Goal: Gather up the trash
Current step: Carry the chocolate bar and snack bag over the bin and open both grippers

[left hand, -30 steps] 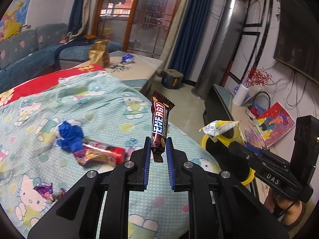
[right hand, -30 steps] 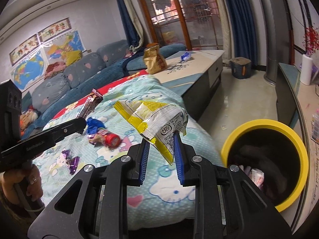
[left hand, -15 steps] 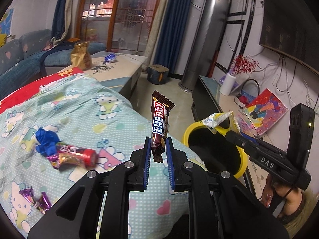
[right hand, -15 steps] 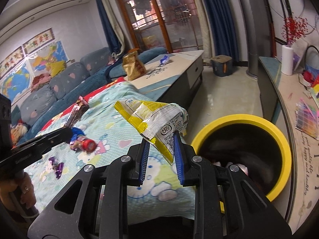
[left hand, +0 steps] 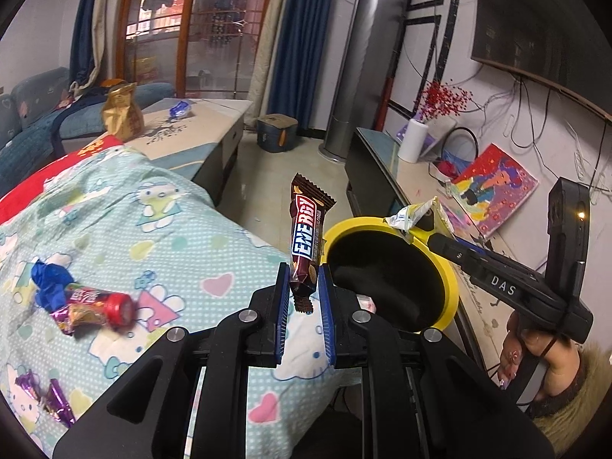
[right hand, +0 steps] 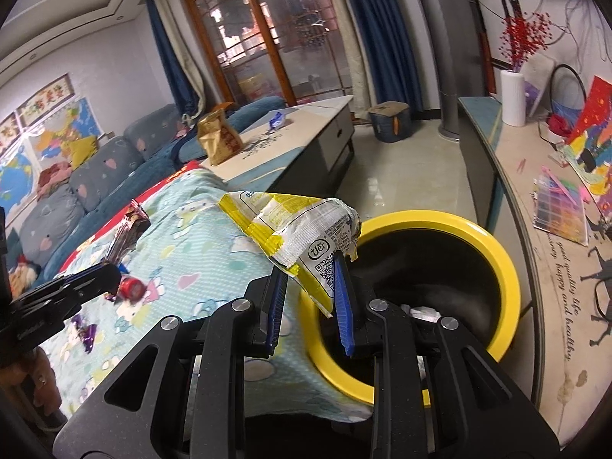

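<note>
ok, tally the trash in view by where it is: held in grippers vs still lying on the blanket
Held in grippers: 2, the energy bar in the left gripper and the yellow snack bag in the right gripper.
Lying on the blanket: 3, the blue wrapper, the red tube wrapper, the purple candy wrappers.
Total: 5

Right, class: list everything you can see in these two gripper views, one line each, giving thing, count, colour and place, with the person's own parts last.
Energy bar wrapper: one, brown, upright in the left jaws.
Snack packet: one, yellow and white, in the right jaws, at the bin's rim.
Bin: one, yellow rim, black inside, beside the bed.
Bedspread: one, pale blue with cartoon cats.
Loose wrappers: several, red, blue, purple, on the bedspread.
Gold bag: one, on the low table.
Paper roll: one, white, on the side counter.
Left gripper: black, blue pads, shut.
Right gripper: same, shut.
</note>
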